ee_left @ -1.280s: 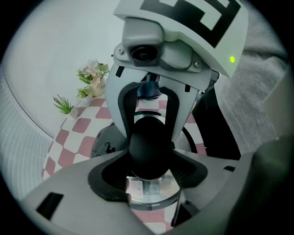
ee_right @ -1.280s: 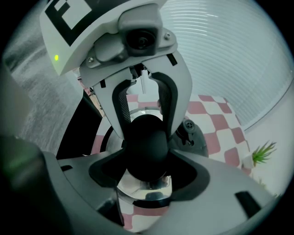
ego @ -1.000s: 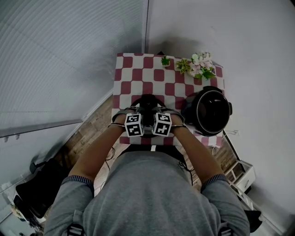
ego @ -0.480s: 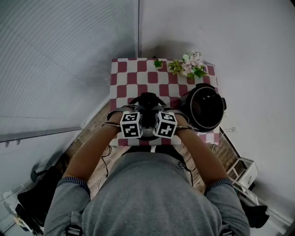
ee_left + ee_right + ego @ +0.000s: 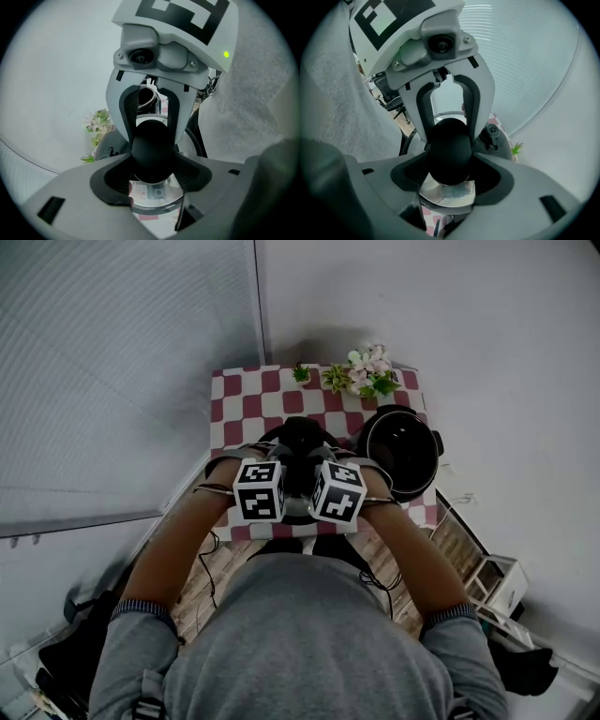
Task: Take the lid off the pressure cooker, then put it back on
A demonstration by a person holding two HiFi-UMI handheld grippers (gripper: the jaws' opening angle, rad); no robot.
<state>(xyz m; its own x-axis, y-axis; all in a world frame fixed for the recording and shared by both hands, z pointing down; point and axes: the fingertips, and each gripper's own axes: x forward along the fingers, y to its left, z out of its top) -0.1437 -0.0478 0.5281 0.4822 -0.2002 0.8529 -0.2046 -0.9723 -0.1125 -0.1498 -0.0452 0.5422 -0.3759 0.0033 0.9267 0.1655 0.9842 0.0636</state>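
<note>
Lid-off step: left tool [image 5: 152, 180] and right tool [image 5: 451, 176] both clamp black knob [image 5: 151, 145] of steel pressure-cooker lid [image 5: 154, 199]. Likely next: lower squarely onto open black pot [image 5: 401, 448].

Plain white wall [image 5: 469, 315] behind; slatted window blind [image 5: 112, 381] at left. Corner bench [image 5: 234, 401] under red-and-white checked cloth. Wood-plank floor [image 5: 457, 542]. Lighting even, subdued.

Red-and-white checked tablecloth [image 5: 236, 397], black pressure cooker [image 5: 403, 454], black lid knob [image 5: 150, 152]
</note>
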